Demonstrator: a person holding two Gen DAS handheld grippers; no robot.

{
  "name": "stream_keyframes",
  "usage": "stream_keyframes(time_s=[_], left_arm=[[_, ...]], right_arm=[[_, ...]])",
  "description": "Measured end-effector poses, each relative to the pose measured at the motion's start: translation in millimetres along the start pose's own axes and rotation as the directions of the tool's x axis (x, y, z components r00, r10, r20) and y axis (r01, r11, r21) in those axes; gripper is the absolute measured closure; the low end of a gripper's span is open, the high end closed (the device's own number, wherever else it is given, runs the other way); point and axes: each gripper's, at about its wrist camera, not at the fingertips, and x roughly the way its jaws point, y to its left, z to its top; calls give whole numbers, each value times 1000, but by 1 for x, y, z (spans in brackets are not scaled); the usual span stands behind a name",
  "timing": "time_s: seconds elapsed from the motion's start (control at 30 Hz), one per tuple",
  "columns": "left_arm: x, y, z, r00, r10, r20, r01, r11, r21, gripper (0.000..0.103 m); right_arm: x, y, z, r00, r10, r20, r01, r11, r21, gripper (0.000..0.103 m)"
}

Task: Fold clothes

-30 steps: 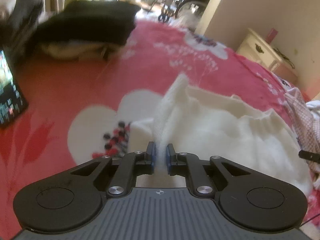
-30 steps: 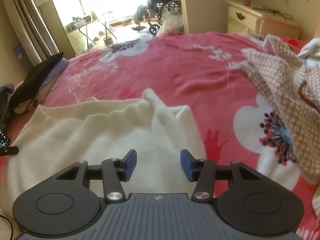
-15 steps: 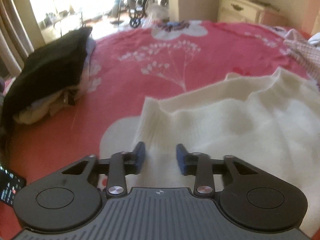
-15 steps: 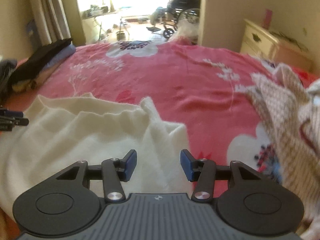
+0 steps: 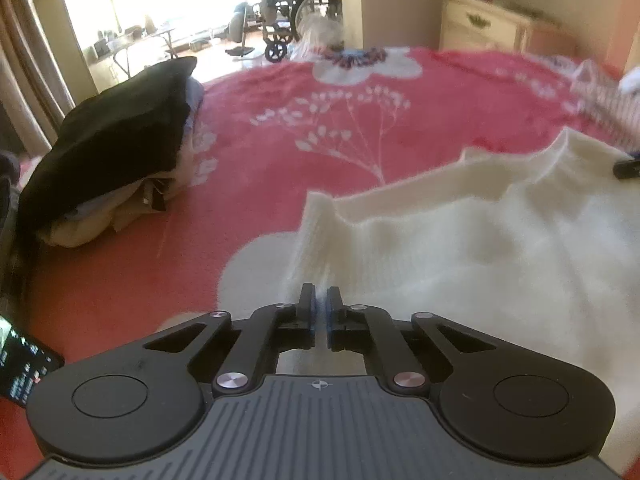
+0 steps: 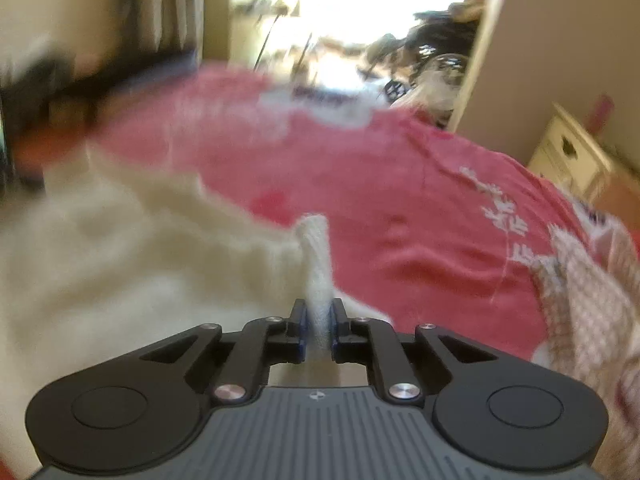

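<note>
Two grippers | left gripper (image 5: 320, 300) jaws pressed together | right gripper (image 6: 318, 316) jaws pinching cream sweater (image 6: 120, 260) | no legible writing

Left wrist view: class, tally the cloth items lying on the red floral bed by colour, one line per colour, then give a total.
Cream: 1, the cream sweater
Black: 1, the black garment topping the folded pile
Pink checked: 1, the checked cloth, blurred at the right edge
Total: 3

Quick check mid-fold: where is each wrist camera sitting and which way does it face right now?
Left wrist: behind the shut left gripper, looking down across the cream sweater toward the black clothes pile.
Right wrist: behind the right gripper, pinching a sweater fold, facing the checked garment.
Shared: sweater, red blanket, wheelchair.
</note>
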Motion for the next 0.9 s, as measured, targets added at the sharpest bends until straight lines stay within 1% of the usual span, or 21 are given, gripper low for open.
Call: stream_keyframes(time_s=[0.03, 0.07, 0.13, 0.17, 0.2, 0.23, 0.27, 0.3, 0.37, 0.4, 0.43, 0.47, 0.5, 0.53, 0.57, 0.63, 0.7, 0.77, 0.83, 0.87, 0.9], left_arm=[[-6, 15, 3, 998, -68, 8, 69, 993, -94, 101], [-9, 31, 5, 991, -131, 19, 132, 972, -194, 101], [-2, 66, 1, 971, -239, 25, 230, 890, -393, 101], [8, 79, -3, 960, -280, 14, 254, 847, -466, 101], [20, 89, -7, 953, -303, -7, 255, 814, -522, 100], [30, 95, -11, 950, -309, -33, 238, 792, -561, 100], [36, 97, -13, 949, -314, -44, 233, 784, -576, 100], [37, 94, -12, 951, -306, -44, 230, 797, -558, 98], [29, 81, -6, 963, -267, -42, 217, 856, -469, 97], [23, 73, -3, 969, -244, -32, 209, 884, -418, 94], [18, 66, 0, 975, -220, -25, 195, 908, -371, 83], [14, 60, 2, 981, -195, -20, 178, 928, -327, 76], [10, 53, 4, 984, -176, -12, 165, 944, -286, 65], [8, 46, 6, 985, -171, -6, 164, 955, -249, 61], [9, 42, 8, 984, -175, -9, 169, 961, -218, 60], [16, 33, 10, 984, -173, -42, 163, 972, -170, 60], [24, 26, 10, 984, -165, -71, 153, 977, -146, 60], [29, 23, 8, 984, -158, -82, 146, 979, -140, 61], [30, 22, 7, 984, -157, -78, 145, 980, -137, 74], [29, 21, 6, 985, -153, -76, 142, 981, -131, 78], [28, 21, 4, 986, -152, -74, 142, 982, -125, 85]], right_arm=[[-6, -16, 0, 999, 43, 20, -45, 991, 126, 91], [-11, -35, -2, 996, 81, 43, -89, 960, 264, 91], [0, -66, -16, 990, 137, 27, -134, 878, 459, 91], [8, -82, -24, 986, 166, 15, -148, 826, 544, 91], [16, -89, -28, 984, 177, -2, -142, 796, 589, 90], [24, -92, -31, 983, 180, -23, -128, 779, 614, 89], [31, -96, -34, 982, 183, -45, -113, 761, 638, 88], [33, -94, -32, 984, 171, -49, -103, 772, 628, 87], [24, -78, -18, 994, 100, -35, -67, 849, 524, 83], [18, -70, -11, 998, 59, -23, -42, 884, 466, 82], [12, -60, -4, 1000, 27, -3, -23, 915, 404, 82], [9, -52, 3, 1000, 20, 16, -24, 939, 343, 82], [8, -45, 10, 999, 24, 32, -32, 958, 284, 81], [10, -34, 18, 998, 48, 38, -54, 978, 203, 78], [15, -21, 25, 995, 90, 29, -93, 989, 115, 69], [30, 13, 36, 982, 189, -18, -190, 979, -73, 60], [50, 46, 44, 959, 270, -89, -283, 937, -204, 60], [71, 75, 49, 936, 321, -144, -350, 884, -309, 60], [92, 98, 55, 912, 361, -193, -409, 832, -376, 61], [100, 108, 56, 907, 366, -207, -420, 811, -406, 61], [109, 114, 57, 901, 371, -227, -434, 797, -421, 60]])
